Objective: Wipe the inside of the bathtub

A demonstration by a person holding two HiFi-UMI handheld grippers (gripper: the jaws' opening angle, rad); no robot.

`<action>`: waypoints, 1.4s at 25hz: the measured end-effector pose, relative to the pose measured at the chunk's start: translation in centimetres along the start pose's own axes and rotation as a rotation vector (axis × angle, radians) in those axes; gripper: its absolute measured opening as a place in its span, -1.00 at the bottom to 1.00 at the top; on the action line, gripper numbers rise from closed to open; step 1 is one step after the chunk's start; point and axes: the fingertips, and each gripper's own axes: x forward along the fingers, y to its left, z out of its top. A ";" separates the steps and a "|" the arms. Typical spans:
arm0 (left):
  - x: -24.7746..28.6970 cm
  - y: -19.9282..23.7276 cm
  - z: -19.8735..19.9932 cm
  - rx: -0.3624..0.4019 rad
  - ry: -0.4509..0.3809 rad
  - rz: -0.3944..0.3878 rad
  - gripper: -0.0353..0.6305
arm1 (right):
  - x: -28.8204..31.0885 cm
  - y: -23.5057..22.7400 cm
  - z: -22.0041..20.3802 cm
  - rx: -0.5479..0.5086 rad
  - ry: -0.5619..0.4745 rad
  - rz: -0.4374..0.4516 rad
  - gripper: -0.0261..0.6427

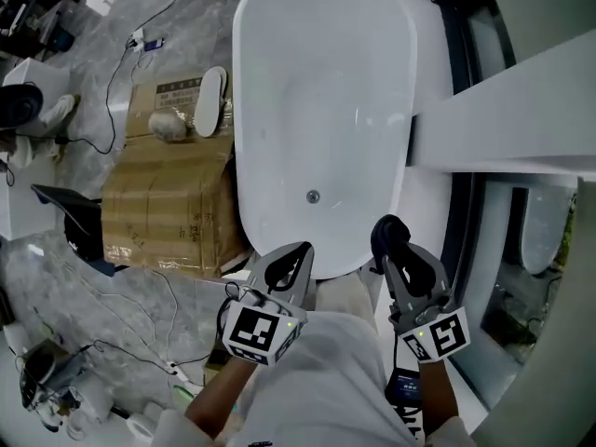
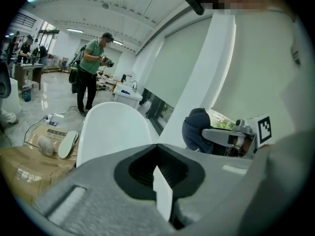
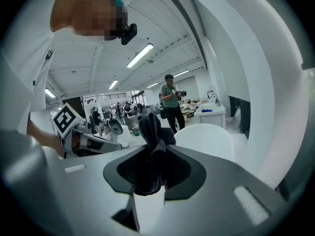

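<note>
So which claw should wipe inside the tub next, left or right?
Right, probably. The right claw is shut on the dark cloth, right by the near rim of the bathtub. The left claw is shut with nothing in it.

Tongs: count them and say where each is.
2. The left tongs, shut and empty, sit at the bathtub's near rim; the right tongs, to their right, grip a dark cloth.

Overhead head view; bathtub (image 1: 321,110) in all
</note>
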 end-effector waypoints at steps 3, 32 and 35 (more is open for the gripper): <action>1.7 0.3 -0.2 -0.021 -0.008 0.042 -0.89 | 1.5 -1.6 -0.2 -0.024 0.025 0.055 -0.64; 10.9 13.1 -10.4 0.079 0.056 0.053 -0.90 | 19.2 -6.6 -13.0 -0.146 0.220 0.180 -0.66; 12.1 13.8 -12.0 0.072 0.092 0.055 -0.90 | 19.9 -8.2 -14.4 -0.136 0.240 0.158 -0.66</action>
